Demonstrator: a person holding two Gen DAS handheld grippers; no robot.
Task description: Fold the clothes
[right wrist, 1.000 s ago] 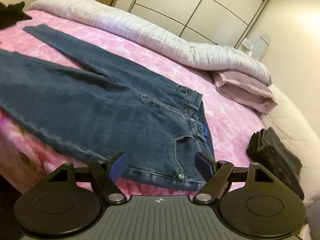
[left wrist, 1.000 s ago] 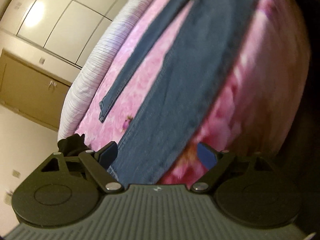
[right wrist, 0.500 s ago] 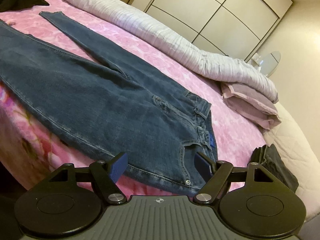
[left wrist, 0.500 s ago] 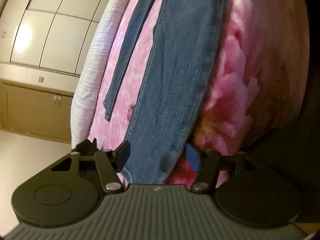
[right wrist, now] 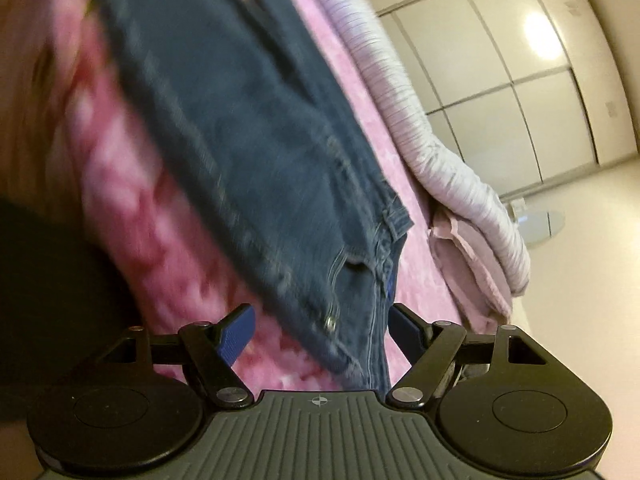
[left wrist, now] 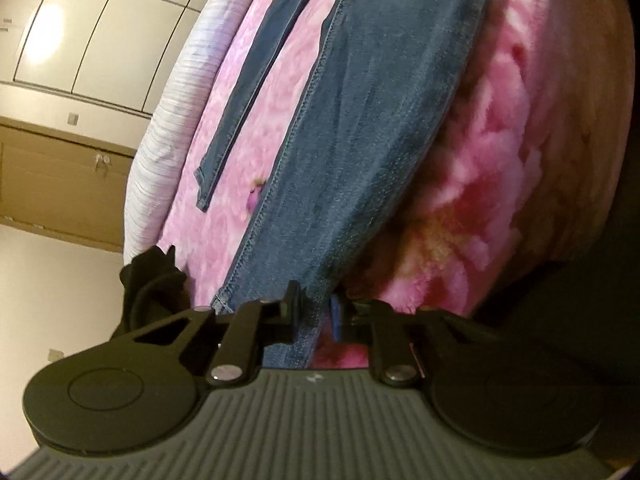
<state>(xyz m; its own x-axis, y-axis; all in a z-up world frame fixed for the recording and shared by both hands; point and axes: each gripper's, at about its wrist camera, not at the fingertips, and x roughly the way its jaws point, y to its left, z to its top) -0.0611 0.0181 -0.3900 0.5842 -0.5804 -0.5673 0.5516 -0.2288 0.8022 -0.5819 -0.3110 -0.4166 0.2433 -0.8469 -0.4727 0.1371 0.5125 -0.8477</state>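
A pair of blue jeans lies flat on a pink flowered blanket, its far leg spread off to the left. My left gripper is at the hem end of the near leg. Its jaws are closing and the pads pinch the denim edge. In the right wrist view the jeans are blurred. Their waist corner, with its rivet, lies between the fingers of my right gripper. That gripper is open, its blue pads wide apart and clear of the cloth.
A striped white duvet is bunched along the bed's far side, with a folded pale pink cloth beside it. A black garment lies next to the left gripper. White wardrobe doors stand behind. The blanket drops off at the bed's near edge.
The left jaws went from wide apart to pinching the jeans leg near its hem. The right gripper dropped low, rolled, and came in around the waist corner, still open.
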